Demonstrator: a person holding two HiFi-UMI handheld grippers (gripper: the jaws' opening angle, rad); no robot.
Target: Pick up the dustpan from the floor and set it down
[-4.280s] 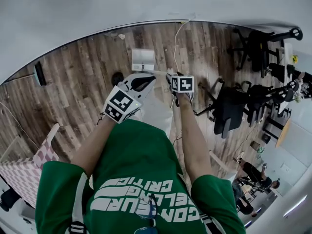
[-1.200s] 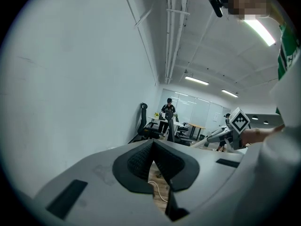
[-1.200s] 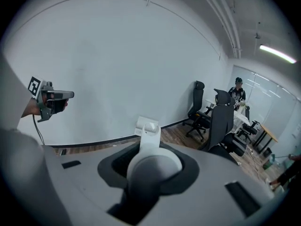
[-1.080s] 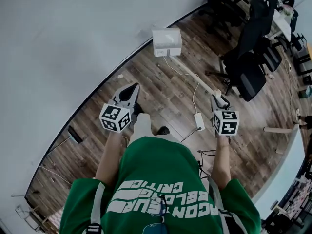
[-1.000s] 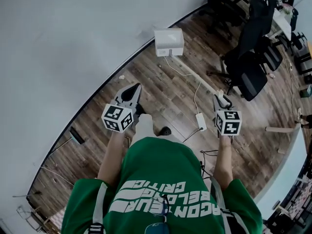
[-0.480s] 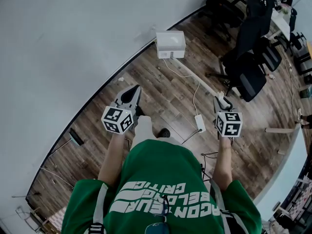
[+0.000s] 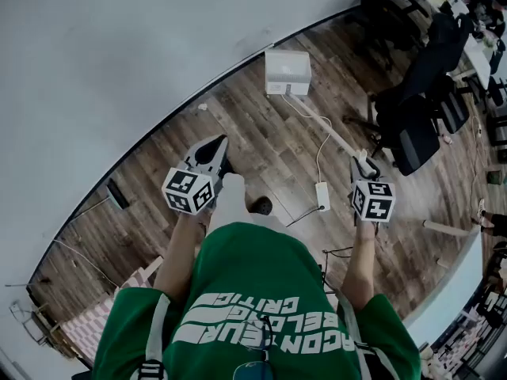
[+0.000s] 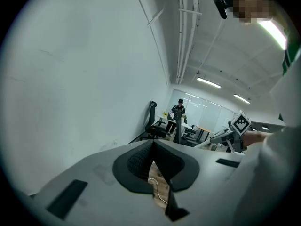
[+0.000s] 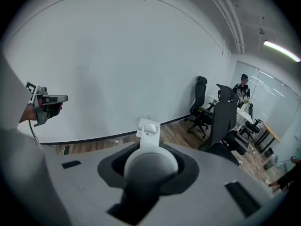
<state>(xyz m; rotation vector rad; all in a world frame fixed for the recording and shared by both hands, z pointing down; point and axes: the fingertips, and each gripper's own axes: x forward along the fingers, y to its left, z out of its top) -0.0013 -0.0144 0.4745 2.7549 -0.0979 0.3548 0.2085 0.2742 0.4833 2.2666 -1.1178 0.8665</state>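
Observation:
The dustpan (image 7: 287, 72) is a white box-shaped pan by the foot of the wall, with a long white handle (image 7: 325, 125) that runs back to my right gripper (image 7: 360, 163). In the right gripper view the round handle (image 9: 151, 163) fills the space between the jaws, which are shut on it, and the pan (image 9: 149, 127) shows beyond. My left gripper (image 7: 219, 141) is held over the wooden floor at the left. Its fingertips meet (image 8: 153, 147) with nothing between them. Whether the pan rests on the floor or hangs just above it I cannot tell.
A white cable with an adapter (image 7: 321, 196) lies on the floor between the grippers. Black office chairs (image 7: 420, 133) stand at the right, with desks and people beyond. The pale wall (image 7: 119, 54) curves along the left. A pink checked thing (image 7: 87, 323) lies at lower left.
Since 4.3 s ago the person has turned and the grippers have spread apart. Over the last second both grippers dipped a little; the handle stays in the right jaws.

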